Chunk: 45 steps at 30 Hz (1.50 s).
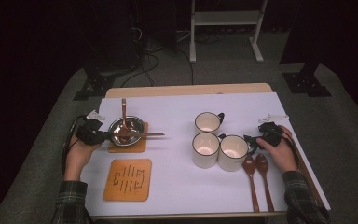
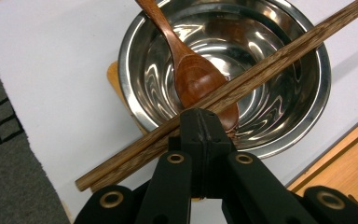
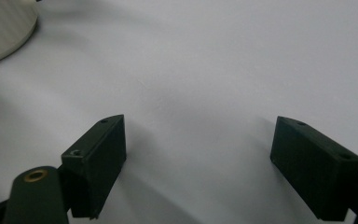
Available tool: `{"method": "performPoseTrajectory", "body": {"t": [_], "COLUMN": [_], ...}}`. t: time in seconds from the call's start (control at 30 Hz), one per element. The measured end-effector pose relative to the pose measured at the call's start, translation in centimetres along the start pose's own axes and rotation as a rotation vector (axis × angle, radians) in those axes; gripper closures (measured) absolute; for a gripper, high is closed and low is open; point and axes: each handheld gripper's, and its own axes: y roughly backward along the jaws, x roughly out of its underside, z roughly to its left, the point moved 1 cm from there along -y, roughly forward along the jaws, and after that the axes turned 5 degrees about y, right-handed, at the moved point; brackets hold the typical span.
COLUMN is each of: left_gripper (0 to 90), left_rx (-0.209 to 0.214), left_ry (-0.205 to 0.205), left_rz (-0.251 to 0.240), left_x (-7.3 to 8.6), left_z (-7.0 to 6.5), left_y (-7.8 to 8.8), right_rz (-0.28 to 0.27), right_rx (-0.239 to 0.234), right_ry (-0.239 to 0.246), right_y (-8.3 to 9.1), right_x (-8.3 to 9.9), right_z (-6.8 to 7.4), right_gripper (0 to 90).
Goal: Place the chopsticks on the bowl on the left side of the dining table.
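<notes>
A steel bowl (image 1: 135, 125) (image 2: 279, 126) sits on a wooden coaster (image 1: 140, 145) at the left. A brown wooden spoon (image 1: 123, 116) (image 2: 191, 74) lies in it, handle pointing away. A pair of wooden chopsticks (image 1: 150, 134) (image 2: 279, 56) lies across the bowl's rim. My left gripper (image 1: 105, 135) (image 2: 204, 122) is shut, jaws pressed flat together, tip right at the chopsticks by the bowl's near rim; whether it touches them I cannot tell. At the right my right gripper (image 1: 252, 139) (image 3: 198, 123) stands open, low over the white sheet, nothing between its fingers.
Three white cups (image 1: 208, 122) (image 1: 205, 149) (image 1: 233, 152) cluster right of centre; one cup's side (image 3: 0, 28) is close to the right gripper. Two wooden spoons (image 1: 257, 177) lie near the front right. A second coaster (image 1: 128, 179) lies at the front left.
</notes>
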Motion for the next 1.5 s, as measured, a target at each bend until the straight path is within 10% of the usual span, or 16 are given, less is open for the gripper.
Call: {"method": "performPoseTrajectory", "body": {"t": [0.67,1.5], "left_gripper": [90.0,90.0], "left_rx": [-0.128,-0.120], "left_ry": [0.115,0.114], "left_rz": [-0.042,-0.037], "left_x": [1.9,1.7], "left_z": [4.9,4.9], "left_y": [1.8,1.0], "right_rz": [0.000,0.001], "right_rx": [0.000,0.000], "right_ry": [0.000,0.000], "right_y": [0.0,0.0], "right_x": [0.0,0.0], "right_z": [0.0,0.0], "right_gripper": [16.8,16.8]}}
